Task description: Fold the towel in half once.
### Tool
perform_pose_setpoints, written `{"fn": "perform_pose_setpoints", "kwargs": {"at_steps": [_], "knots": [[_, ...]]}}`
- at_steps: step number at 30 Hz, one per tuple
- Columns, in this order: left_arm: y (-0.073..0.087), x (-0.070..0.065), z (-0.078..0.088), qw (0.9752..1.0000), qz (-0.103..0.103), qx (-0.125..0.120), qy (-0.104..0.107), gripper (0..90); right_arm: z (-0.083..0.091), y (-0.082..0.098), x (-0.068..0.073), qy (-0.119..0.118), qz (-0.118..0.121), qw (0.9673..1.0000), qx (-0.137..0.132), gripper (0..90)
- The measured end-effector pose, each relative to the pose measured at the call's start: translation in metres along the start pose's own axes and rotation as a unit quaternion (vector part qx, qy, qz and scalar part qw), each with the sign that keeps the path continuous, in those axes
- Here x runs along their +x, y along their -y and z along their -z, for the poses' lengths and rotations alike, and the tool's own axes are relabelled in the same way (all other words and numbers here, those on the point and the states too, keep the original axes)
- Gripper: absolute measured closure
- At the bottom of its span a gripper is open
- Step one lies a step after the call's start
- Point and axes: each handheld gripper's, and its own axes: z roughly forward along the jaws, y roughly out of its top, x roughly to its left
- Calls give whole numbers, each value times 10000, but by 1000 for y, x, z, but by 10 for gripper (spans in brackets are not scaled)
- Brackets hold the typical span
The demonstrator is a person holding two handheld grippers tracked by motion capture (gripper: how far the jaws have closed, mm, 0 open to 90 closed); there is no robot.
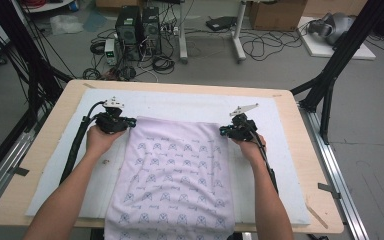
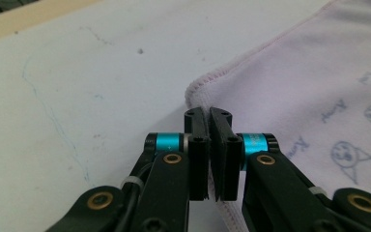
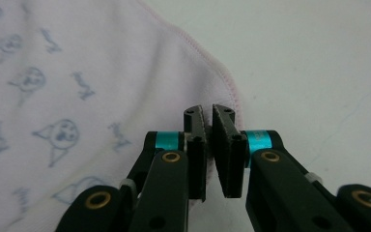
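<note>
Cloth (image 1: 172,175) lies flat on the counter (image 1: 290,115); left gripper (image 1: 128,121) and right gripper (image 1: 223,131) each pinch a far corner. Folding remains undone.

Grey floor (image 1: 375,125) behind the table, strewn with cables (image 1: 265,47) and computer towers (image 1: 139,27).

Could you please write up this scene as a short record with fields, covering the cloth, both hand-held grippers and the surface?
cloth: pale pink cloth printed with small cat faces, spread flat, near end hanging over the table edge
left hand-held gripper: shut on the cloth's far left corner
right hand-held gripper: shut on the cloth's far right corner
surface: white mat on a wooden table
background: computer towers and cables on the floor
</note>
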Motion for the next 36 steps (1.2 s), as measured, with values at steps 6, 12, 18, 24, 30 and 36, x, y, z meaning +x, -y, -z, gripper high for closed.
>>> {"fn": "perform_pose_setpoints", "kwargs": {"at_steps": [6, 12, 18, 24, 30, 36], "knots": [[8, -14, 42, 9983, -207, -482, 238, 857, 46, -3, 15, -405, 111, 9978, -504, 841], [42, -46, 88, 9941, -398, -867, 510, 857, 88, 25, 57, -682, 525, 9934, -757, 840], [90, -82, 124, 9915, -557, -791, 870, 848, 112, 71, 105, -1071, 710, 9877, -896, 838], [111, -102, 140, 9889, -774, -559, 1142, 591, 119, 88, 122, -1550, 756, 9804, -958, 700], [94, -85, 120, 9918, -600, -591, 965, 550, 103, 74, 102, -1163, 679, 9879, -772, 608], [77, -65, 83, 9966, -330, -307, 689, 546, 72, 65, 81, -757, 552, 9950, -345, 523]]}}
